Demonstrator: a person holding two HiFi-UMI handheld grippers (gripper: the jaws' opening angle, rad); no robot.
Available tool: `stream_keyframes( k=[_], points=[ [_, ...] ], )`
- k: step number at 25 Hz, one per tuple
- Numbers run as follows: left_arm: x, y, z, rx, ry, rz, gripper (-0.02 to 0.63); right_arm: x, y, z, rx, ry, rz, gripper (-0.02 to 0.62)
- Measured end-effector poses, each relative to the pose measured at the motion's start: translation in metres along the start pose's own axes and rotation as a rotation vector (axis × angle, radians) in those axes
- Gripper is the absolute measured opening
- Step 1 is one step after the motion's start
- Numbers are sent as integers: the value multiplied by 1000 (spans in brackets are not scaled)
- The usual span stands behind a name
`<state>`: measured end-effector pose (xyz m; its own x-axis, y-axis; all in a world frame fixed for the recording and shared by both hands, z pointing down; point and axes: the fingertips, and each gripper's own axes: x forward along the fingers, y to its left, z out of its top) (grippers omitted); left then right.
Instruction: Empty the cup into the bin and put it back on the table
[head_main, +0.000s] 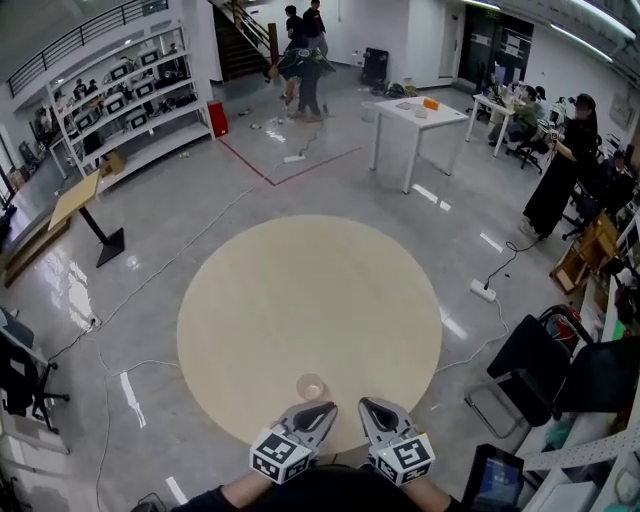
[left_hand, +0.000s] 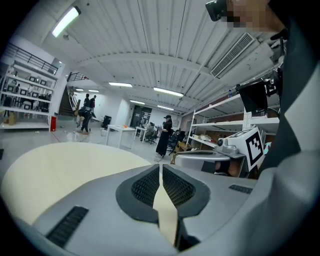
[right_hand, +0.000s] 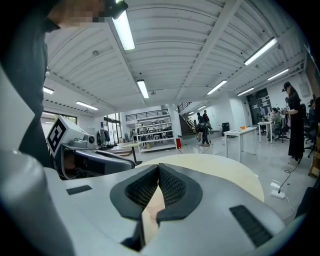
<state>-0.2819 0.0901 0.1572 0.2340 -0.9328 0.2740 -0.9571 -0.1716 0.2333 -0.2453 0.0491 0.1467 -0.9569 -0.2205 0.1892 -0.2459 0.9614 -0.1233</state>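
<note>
I see the cup (head_main: 311, 387) standing upright, mouth up, on the round, pale beige table (head_main: 300, 290), close to the table's near edge and well apart from its far side. It is small, round and translucent, so the tan of the tabletop shows through its wall, and its thin rim reads as a lighter ring from above. From this angle I cannot tell whether anything is inside it. It sits just beyond the tip of the left hand-held gripper (head_main: 322, 408)
</note>
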Motion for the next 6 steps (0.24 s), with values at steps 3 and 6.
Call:
stream_keyframes(
  k=[3, 6],
  points=[
    [-6, -2, 4, 13, -8, 12, 35, -1, 8, 5, -13, -8, 19, 17],
    [-12, -9, 5, 21, -11, 14, 35, -7, 17, 7, -29, -12, 31, 17]
  ],
)
